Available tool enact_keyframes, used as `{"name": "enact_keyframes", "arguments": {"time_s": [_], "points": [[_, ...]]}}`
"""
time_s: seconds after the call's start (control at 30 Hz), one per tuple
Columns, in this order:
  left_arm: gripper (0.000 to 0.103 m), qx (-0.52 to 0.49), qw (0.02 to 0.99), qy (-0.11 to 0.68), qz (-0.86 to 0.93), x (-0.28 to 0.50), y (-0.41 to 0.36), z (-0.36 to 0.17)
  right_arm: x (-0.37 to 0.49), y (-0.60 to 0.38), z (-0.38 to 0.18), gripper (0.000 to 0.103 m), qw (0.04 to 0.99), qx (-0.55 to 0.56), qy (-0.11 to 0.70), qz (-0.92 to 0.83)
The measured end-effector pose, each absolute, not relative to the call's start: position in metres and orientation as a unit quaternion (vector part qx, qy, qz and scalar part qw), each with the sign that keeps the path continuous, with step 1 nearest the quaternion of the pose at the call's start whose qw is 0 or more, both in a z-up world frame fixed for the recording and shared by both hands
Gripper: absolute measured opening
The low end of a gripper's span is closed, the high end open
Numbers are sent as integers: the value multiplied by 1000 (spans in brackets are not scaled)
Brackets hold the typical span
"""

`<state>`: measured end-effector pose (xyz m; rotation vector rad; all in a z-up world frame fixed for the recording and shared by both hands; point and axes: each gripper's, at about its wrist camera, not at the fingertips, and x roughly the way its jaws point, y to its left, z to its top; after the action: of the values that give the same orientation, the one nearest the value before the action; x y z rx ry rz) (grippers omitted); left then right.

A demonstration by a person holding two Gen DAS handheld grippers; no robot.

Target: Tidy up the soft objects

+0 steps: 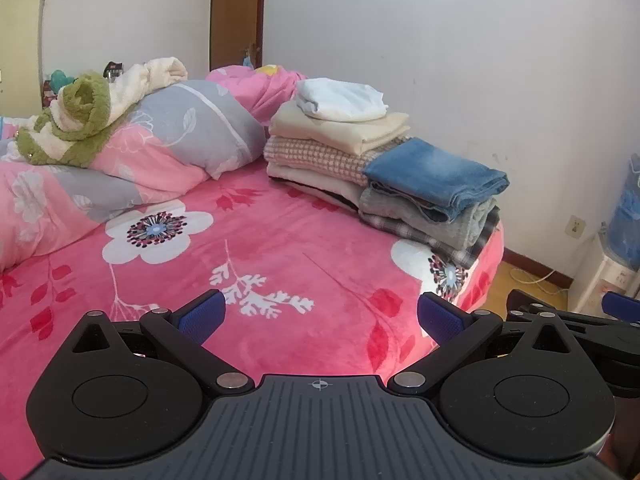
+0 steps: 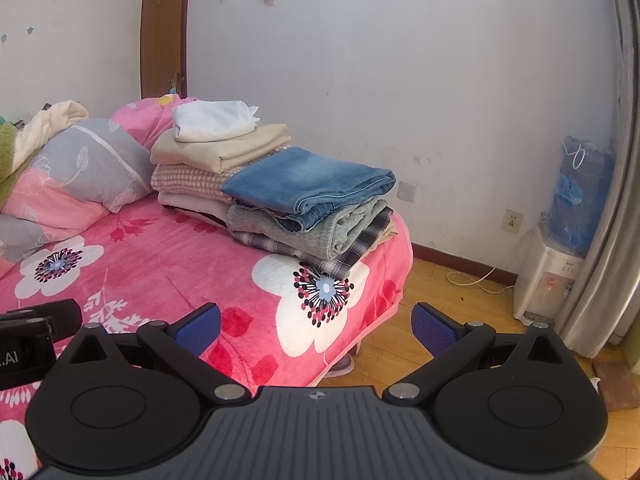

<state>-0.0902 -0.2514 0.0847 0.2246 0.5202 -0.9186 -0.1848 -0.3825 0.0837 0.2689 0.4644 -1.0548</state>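
Left wrist view
Left gripper [image 1: 320, 316]: jaws spread wide, empty, above the pink flowered bedspread [image 1: 256, 264].
Right gripper [image 1: 616, 312]: only its black edge and one blue pad show at the right margin; I cannot tell its state here.
Folded clothes: two stacks at the far corner of the bed by the wall. Folded jeans [image 1: 436, 174] top the nearer stack, over a grey garment [image 1: 460, 218] and a plaid one. A white folded cloth [image 1: 344, 100] tops the farther stack, over a beige piece and pink checked fabric [image 1: 316, 156].
Pillow [image 1: 188, 136]: grey and pink, left of the stacks, with a green and cream plush blanket [image 1: 84, 116] bunched on it.

Right wrist view
Right gripper [image 2: 316, 322]: jaws spread wide, empty, over the bed's edge and wooden floor [image 2: 440, 308].
Jeans [image 2: 308, 182]: on the nearer stack, well ahead of the fingers.
Water dispenser [image 2: 560, 252]: against the wall at right, beside a grey curtain [image 2: 604, 216].
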Motion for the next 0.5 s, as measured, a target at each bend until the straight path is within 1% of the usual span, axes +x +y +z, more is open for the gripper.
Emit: {"name": "enact_keyframes", "arguments": {"time_s": [0.5], "points": [[103,112,857,249,-437,-92,-257,82,-187,-388,79,103,826,141,222,-499]]}}
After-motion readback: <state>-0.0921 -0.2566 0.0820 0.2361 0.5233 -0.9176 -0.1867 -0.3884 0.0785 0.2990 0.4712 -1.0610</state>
